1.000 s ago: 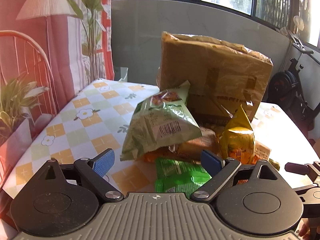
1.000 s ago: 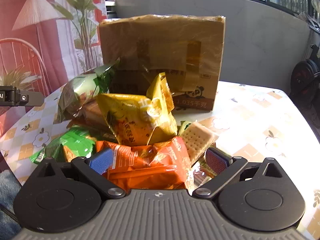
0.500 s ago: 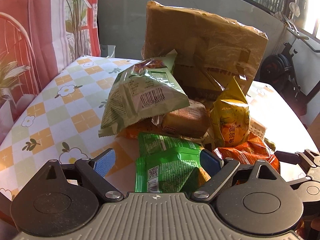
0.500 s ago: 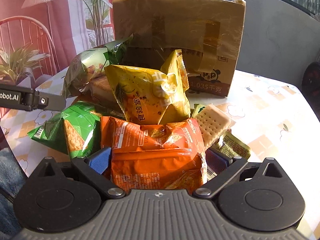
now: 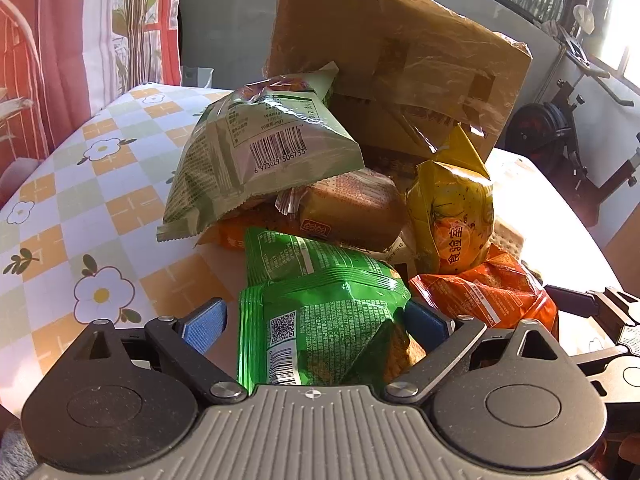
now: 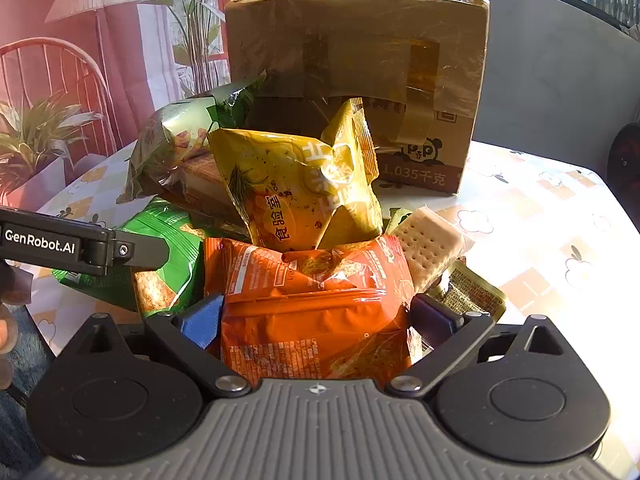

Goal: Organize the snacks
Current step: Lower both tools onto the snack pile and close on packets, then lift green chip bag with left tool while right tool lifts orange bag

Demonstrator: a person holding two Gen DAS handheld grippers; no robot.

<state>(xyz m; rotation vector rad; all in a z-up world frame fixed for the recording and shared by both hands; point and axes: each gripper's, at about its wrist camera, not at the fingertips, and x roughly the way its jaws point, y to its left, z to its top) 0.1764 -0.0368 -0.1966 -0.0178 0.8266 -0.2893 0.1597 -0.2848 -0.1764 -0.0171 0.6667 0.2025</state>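
A heap of snack packets lies on the checked tablecloth in front of a taped cardboard box. My left gripper straddles a bright green packet. Its jaws are opening, and the left pad stands clear of the packet. My right gripper stands wide around an orange packet, whose edges lie close to both pads without being squeezed. A yellow packet stands upright behind it. A pale green bag rests on a wrapped bread.
A square cracker pack and a gold sachet lie right of the orange packet. The cardboard box blocks the far side. A red chair and potted plants stand left of the table, and an exercise bike stands at the right.
The left gripper sank and came forward until the green packet lay between its jaws. The right gripper closed in on the orange packet, which now fills the gap between its pads.
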